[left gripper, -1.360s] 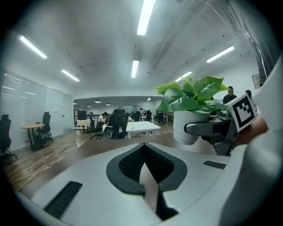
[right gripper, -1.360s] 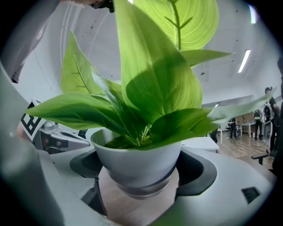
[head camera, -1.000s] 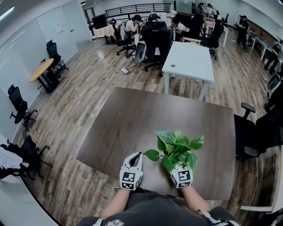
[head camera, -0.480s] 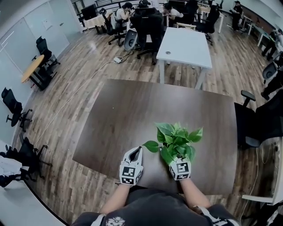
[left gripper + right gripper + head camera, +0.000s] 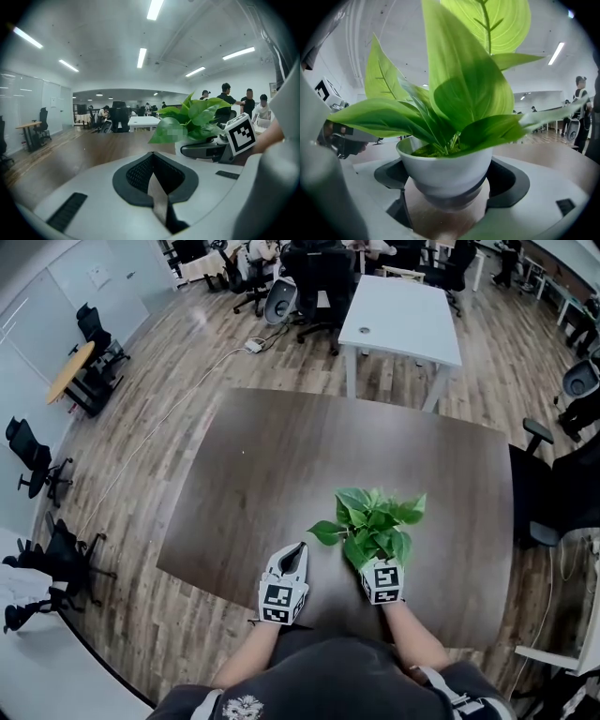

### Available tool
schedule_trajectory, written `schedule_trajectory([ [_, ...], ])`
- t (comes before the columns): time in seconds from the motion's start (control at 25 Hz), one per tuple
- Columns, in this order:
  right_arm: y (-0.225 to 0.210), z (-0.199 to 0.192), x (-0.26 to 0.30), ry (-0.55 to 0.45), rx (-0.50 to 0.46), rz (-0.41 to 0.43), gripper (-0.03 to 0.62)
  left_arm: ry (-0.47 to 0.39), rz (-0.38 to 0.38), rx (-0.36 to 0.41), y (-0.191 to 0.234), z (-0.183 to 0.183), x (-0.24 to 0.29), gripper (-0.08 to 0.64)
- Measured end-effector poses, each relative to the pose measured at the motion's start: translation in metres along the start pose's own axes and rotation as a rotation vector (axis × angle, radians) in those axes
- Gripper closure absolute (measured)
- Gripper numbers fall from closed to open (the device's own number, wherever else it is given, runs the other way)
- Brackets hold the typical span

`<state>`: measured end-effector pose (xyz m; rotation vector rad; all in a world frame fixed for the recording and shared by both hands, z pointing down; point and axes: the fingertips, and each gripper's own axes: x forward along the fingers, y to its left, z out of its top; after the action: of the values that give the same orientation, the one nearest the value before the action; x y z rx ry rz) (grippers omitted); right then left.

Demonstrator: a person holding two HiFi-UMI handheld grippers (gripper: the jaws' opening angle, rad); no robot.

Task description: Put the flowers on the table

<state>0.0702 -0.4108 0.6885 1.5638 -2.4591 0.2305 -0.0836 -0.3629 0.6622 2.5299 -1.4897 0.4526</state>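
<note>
The flowers are a leafy green plant (image 5: pixel 373 521) in a small white pot (image 5: pixel 446 172). My right gripper (image 5: pixel 377 562) is shut on the pot, one jaw on each side of it, over the near part of the dark brown table (image 5: pixel 375 442). In the right gripper view brown wood shows just under the pot; whether the pot touches the table I cannot tell. My left gripper (image 5: pixel 298 549) is shut with nothing in it, a little to the left of the plant. In the left gripper view the plant (image 5: pixel 197 117) stands to its right.
A white table (image 5: pixel 403 320) stands beyond the brown one, with black office chairs (image 5: pixel 319 277) and seated people behind it. More chairs (image 5: pixel 562 474) are at the right edge, and a round wooden table (image 5: pixel 70 371) is at the left. The floor is wood plank.
The head view has moved forward and tilted down over the table. Both grippers keep their places near the table's near edge, and the plant stays in the right gripper.
</note>
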Motion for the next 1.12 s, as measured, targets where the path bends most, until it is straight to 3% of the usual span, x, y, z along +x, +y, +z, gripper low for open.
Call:
schedule_trajectory([
  [1.12, 0.01, -0.058, 0.024, 0.175, 0.022, 0.025, 0.089, 0.046, 0.002, 0.007, 0.012, -0.015, 0.006, 0.552],
])
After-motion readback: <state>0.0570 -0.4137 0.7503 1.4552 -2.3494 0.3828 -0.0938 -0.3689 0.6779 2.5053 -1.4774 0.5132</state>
